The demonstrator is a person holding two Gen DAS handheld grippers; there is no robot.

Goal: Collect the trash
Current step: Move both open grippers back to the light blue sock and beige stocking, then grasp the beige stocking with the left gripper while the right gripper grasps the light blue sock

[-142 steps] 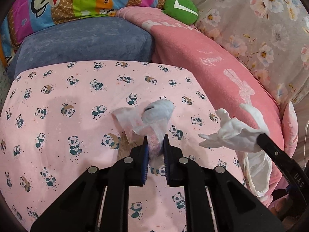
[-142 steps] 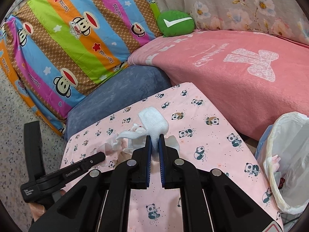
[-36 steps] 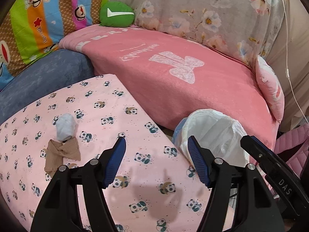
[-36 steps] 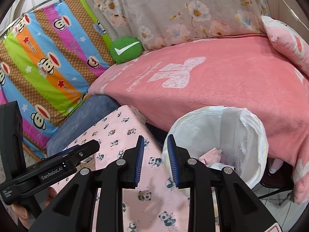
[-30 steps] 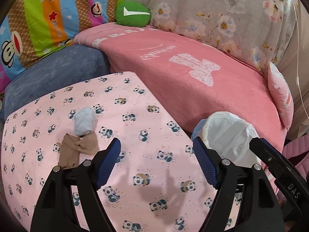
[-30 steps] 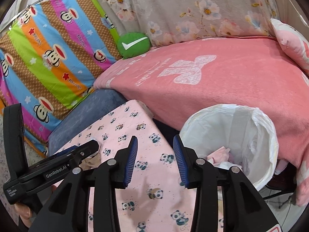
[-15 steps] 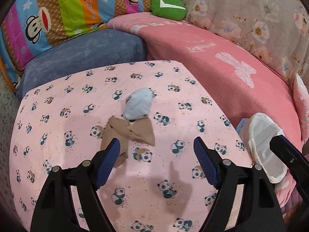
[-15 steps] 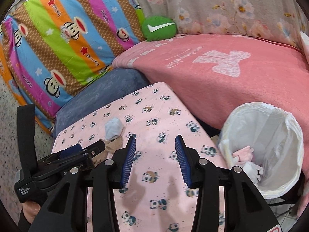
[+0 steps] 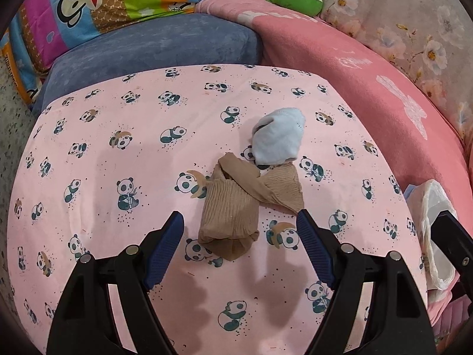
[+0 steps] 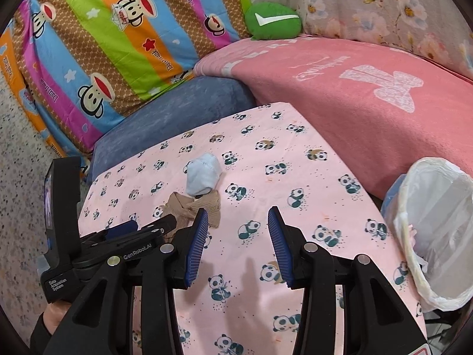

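A crumpled tan stocking (image 9: pixel 236 204) lies on the pink panda cloth (image 9: pixel 118 153), and a balled light-blue sock (image 9: pixel 278 139) rests against its far end. My left gripper (image 9: pixel 240 222) hovers open just above the stocking, its blue pads (image 9: pixel 165 245) on either side of the near end without touching. In the right wrist view the stocking (image 10: pixel 201 204) and blue sock (image 10: pixel 204 177) sit left of centre. My right gripper (image 10: pixel 238 222) is open over bare cloth, the stocking just beyond its left pad. The left gripper's body (image 10: pixel 103 245) shows at lower left.
A white-lined trash bin (image 10: pixel 437 222) stands off the cloth's right edge, also seen as a bin (image 9: pixel 434 224) at the right of the left wrist view. A blue cushion (image 9: pixel 153 47), a pink blanket (image 10: pixel 354 94) and a striped monkey quilt (image 10: pixel 103 38) surround the cloth.
Both grippers swung left, away from the bin and back over the cloth. The left one came down close over the tan stocking. Earlier each held white tissue; now both are without it.
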